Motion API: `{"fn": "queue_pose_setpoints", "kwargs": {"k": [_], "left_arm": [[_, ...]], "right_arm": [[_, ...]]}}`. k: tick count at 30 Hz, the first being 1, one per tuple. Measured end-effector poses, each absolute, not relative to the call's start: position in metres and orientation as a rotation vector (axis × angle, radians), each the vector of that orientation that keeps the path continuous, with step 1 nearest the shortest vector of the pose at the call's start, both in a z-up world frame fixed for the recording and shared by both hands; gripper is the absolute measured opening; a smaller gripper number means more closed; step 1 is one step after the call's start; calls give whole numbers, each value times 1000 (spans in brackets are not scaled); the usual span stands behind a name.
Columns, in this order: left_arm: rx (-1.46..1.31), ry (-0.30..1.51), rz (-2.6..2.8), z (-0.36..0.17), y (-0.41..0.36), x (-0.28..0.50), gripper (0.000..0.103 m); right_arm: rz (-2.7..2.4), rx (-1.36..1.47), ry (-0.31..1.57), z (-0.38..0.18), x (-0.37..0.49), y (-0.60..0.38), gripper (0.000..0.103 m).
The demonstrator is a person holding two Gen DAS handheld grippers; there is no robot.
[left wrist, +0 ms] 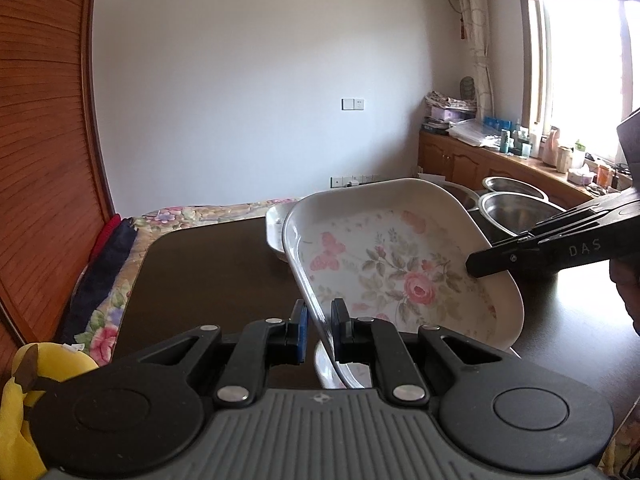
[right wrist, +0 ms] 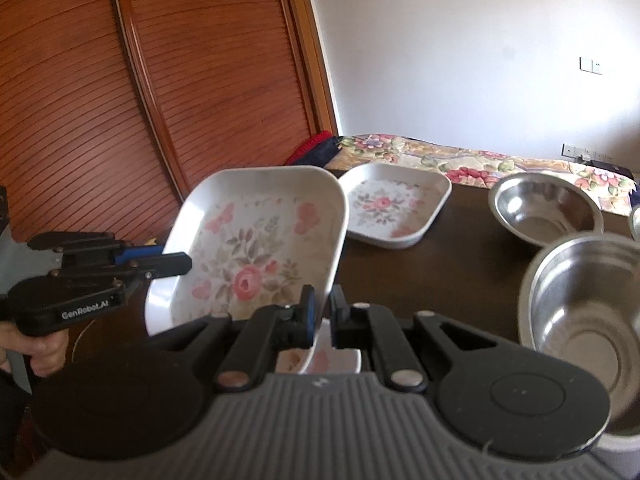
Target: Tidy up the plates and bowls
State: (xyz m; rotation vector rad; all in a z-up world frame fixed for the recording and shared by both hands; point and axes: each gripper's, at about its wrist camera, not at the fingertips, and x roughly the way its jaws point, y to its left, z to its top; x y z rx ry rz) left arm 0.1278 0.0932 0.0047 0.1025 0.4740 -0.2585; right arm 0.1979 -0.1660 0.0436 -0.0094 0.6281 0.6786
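Note:
A white square plate with a pink rose print (left wrist: 400, 264) (right wrist: 256, 252) is held tilted above the dark table (left wrist: 208, 272). My left gripper (left wrist: 320, 328) is shut on its near rim; it also shows in the right wrist view (right wrist: 176, 262). My right gripper (right wrist: 322, 316) is shut on the opposite rim and shows in the left wrist view (left wrist: 480, 264). A second floral plate (right wrist: 394, 208) (left wrist: 276, 224) lies flat on the table behind. Another white dish (right wrist: 320, 360) lies under the held plate. Steel bowls (right wrist: 548, 208) (right wrist: 588, 320) (left wrist: 516, 208) stand to the right.
A wooden louvred door (right wrist: 120, 100) is on the left. A floral bedspread (right wrist: 460, 160) lies beyond the table's far edge. A yellow cloth (left wrist: 24, 400) is at my lower left. A cluttered wooden counter (left wrist: 520, 160) runs under the window.

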Motion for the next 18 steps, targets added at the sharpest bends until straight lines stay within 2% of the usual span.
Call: {"fn": "queue_pose_setpoints", "kwargs": {"k": [18], "left_arm": [[105, 503, -267, -12, 80, 106, 42]], "right_arm": [[687, -1, 661, 36, 184, -175, 9]]}}
